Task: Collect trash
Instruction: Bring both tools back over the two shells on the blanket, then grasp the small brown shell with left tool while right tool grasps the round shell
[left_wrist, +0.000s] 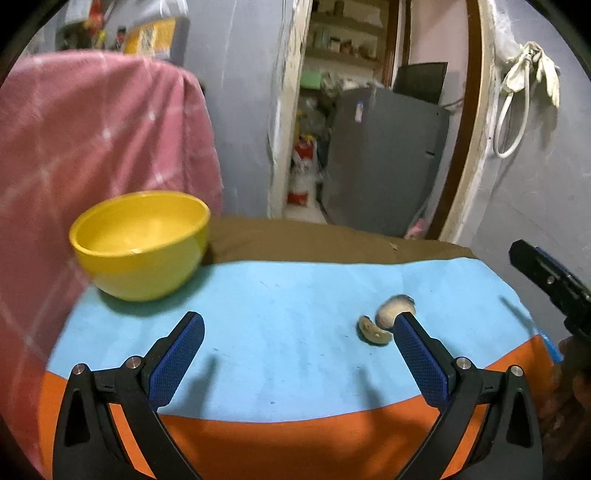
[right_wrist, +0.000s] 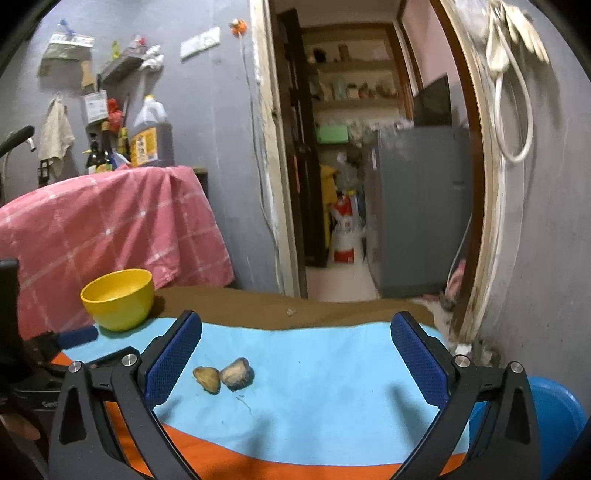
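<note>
A: Right wrist view, what is on the table?

B: A table (right_wrist: 332, 413) covered with a light blue and orange cloth. On the blue part lie two small tan scraps, perhaps shells or peel: a flatter brownish scrap (right_wrist: 207, 378) and, touching it on its right, a lumpier pale grey-brown scrap (right_wrist: 236, 373). Further back on the left stands a round yellow plastic bowl (right_wrist: 118, 298), which looks empty.

A: Where are the claws?

B: The right claw (right_wrist: 295, 356) hangs above the cloth, its two blue-padded fingers spread wide apart, holding nothing. The scraps sit just inside its left finger. In the left wrist view the left claw (left_wrist: 300, 356) is also spread wide and empty; its right finger partly hides the scraps, and the bowl sits near, ahead to its left.

A: How would the scraps handle?

B: I judge them light, stiff and possibly brittle, with curved, perhaps smooth faces that could slip out from between the pads. A gentle squeeze across the widest part of one piece, fingers lowered until they almost brush the cloth, seems safest. The soft cloth may bunch up if the fingertips drag on it. Taking one piece at a time looks more dependable than both together.

A: Where should they go?

B: Probably the yellow bowl, though that is only a guess.
</note>
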